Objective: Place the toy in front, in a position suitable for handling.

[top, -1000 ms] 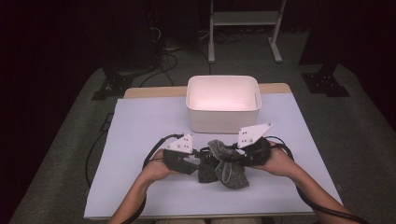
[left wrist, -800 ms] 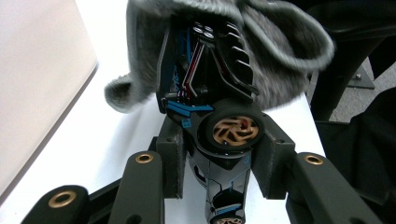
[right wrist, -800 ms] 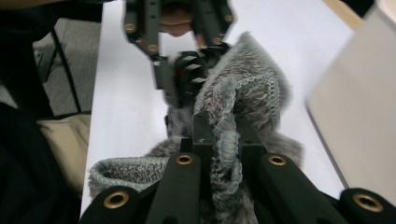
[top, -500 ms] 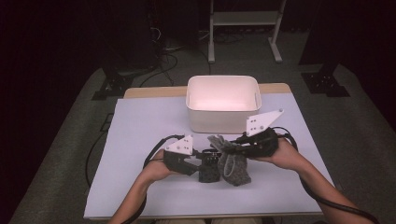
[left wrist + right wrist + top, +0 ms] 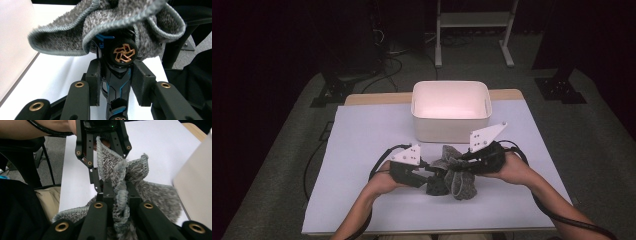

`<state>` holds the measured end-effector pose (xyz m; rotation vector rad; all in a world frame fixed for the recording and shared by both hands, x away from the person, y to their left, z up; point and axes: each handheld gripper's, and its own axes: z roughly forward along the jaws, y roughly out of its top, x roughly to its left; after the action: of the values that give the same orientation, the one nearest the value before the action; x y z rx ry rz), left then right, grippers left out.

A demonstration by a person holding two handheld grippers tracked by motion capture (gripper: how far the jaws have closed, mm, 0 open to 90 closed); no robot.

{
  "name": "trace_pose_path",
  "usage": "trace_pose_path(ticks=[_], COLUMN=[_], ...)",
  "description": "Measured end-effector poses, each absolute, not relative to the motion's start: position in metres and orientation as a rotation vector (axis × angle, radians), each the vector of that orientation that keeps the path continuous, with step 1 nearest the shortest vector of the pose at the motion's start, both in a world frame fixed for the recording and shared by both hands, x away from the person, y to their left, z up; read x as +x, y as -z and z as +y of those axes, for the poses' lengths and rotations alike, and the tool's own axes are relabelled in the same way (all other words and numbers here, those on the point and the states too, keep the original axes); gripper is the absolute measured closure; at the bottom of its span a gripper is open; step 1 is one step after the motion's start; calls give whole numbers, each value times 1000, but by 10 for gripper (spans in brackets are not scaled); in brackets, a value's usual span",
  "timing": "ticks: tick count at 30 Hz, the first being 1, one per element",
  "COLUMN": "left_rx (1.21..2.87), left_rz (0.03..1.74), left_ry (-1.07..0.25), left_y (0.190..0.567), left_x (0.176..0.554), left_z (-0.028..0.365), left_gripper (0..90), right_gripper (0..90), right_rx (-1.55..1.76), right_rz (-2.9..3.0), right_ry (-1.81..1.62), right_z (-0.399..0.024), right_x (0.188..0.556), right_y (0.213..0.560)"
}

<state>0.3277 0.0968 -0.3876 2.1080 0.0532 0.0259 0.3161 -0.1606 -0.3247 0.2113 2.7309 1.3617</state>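
A grey terry cloth (image 5: 460,181) lies bunched at the front middle of the table between my two grippers. My left gripper (image 5: 431,176) is shut on a black toy car with blue trim and bronze wheels (image 5: 117,75); its jaws have just closed a little further on it. The cloth (image 5: 105,22) drapes over the car's far end. My right gripper (image 5: 460,159) is shut on a fold of the cloth (image 5: 117,195), which runs up between its pads. In the right gripper view the left gripper (image 5: 100,135) stands just beyond the cloth.
A white rectangular bin (image 5: 451,129) sits just behind the grippers at the middle of the table. The table is covered by a pale sheet (image 5: 362,150). Beyond the table a metal stand (image 5: 472,20) and cables rest on the dark floor.
My right gripper has lifted slightly and drawn the cloth's edge up with it, so the cloth is more bunched over the toy. The left gripper has stayed in place.
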Motion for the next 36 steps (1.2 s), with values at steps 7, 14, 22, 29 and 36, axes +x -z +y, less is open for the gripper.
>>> trace_pose_path(ticks=[7, 14, 22, 29, 36], left_rx=[2099, 2104, 2128, 2123, 2110], left_rz=[91, 143, 157, 143, 143], left_ry=[0, 15, 3, -25, -28], left_y=[390, 397, 395, 396, 398], left_x=[330, 332, 329, 326, 326], left_z=[100, 97, 106, 115, 116], left_gripper=[617, 502, 589, 594, 596], right_gripper=[820, 820, 820, 819, 819], right_rx=[210, 207, 114, 70, 145], right_rz=[2747, 2756, 2752, 2782, 2791], right_ry=[-1357, -1343, -1315, -1304, -1284], right_z=[-155, -147, -123, -106, -124], right_x=[316, 318, 316, 319, 322], right_y=[327, 325, 315, 314, 316])
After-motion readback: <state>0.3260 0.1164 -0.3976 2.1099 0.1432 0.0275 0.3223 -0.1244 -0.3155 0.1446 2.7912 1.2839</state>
